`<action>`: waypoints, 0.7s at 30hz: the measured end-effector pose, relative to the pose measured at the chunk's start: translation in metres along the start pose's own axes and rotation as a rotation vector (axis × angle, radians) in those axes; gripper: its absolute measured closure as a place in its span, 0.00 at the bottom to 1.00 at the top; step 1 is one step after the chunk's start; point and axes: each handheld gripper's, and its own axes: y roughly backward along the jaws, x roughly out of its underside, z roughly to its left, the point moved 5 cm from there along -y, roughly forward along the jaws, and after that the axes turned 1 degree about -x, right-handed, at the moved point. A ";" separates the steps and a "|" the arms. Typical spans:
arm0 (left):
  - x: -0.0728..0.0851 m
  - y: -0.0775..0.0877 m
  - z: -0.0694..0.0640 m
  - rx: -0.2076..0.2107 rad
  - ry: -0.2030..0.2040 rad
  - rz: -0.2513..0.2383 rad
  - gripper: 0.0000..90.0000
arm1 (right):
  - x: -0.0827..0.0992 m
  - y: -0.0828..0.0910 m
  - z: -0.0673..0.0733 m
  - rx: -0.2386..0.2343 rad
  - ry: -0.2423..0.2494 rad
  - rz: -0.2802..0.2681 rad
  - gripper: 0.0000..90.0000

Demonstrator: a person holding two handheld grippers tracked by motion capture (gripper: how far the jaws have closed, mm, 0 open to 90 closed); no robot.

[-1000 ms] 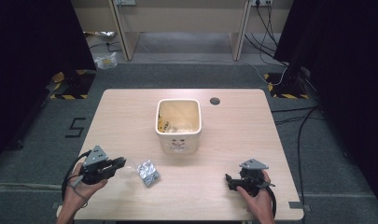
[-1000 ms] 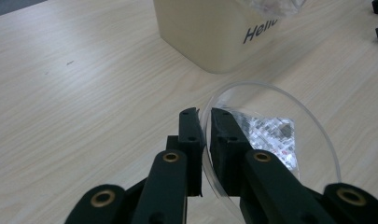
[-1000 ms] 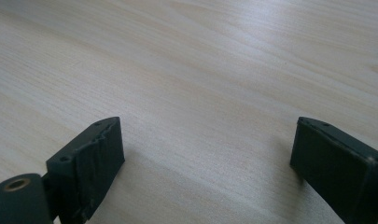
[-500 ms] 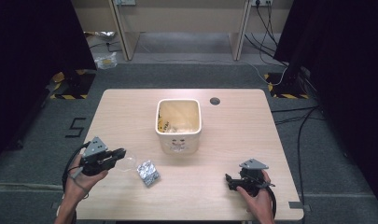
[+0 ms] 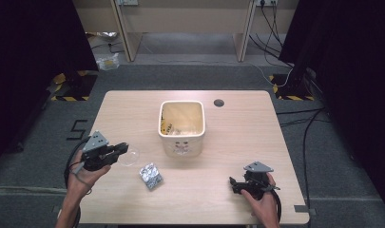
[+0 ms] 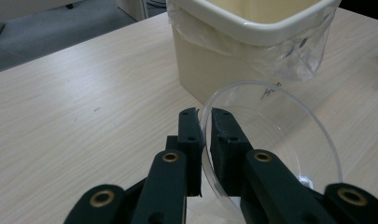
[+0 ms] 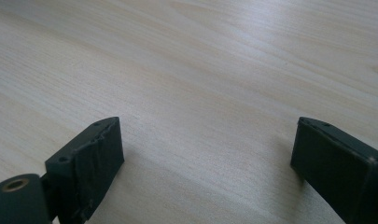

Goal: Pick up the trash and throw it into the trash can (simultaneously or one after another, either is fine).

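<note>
My left gripper (image 5: 121, 150) (image 6: 204, 114) is shut on the rim of a clear round plastic lid (image 6: 280, 135) (image 5: 129, 156), held above the table left of a cream bin (image 5: 181, 127) (image 6: 252, 42). The bin has a clear liner and some scraps inside. A crumpled foil ball (image 5: 151, 176) lies on the table in front of the bin. My right gripper (image 5: 234, 185) (image 7: 207, 154) rests near the front right of the table, jaws wide open over bare wood with nothing between them.
The wooden table (image 5: 247, 137) has a dark round cable hole (image 5: 218, 102) at its back right. Dark curtains stand on both sides, and desk legs and cables are on the floor beyond the table.
The left gripper has lifted the clear lid and carried it up and right toward the bin. The right gripper has stayed where it was.
</note>
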 end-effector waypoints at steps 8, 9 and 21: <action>-0.023 0.002 0.002 -0.005 -0.035 -0.019 0.92 | 0.000 0.000 0.000 -0.002 0.003 0.001 0.10; -0.025 0.002 0.002 -0.005 -0.043 -0.022 0.92 | 0.000 0.000 0.000 -0.002 0.003 0.001 0.10; -0.052 -0.003 -0.003 -0.009 -0.099 -0.024 0.92 | 0.000 0.000 0.000 -0.002 0.003 0.000 0.10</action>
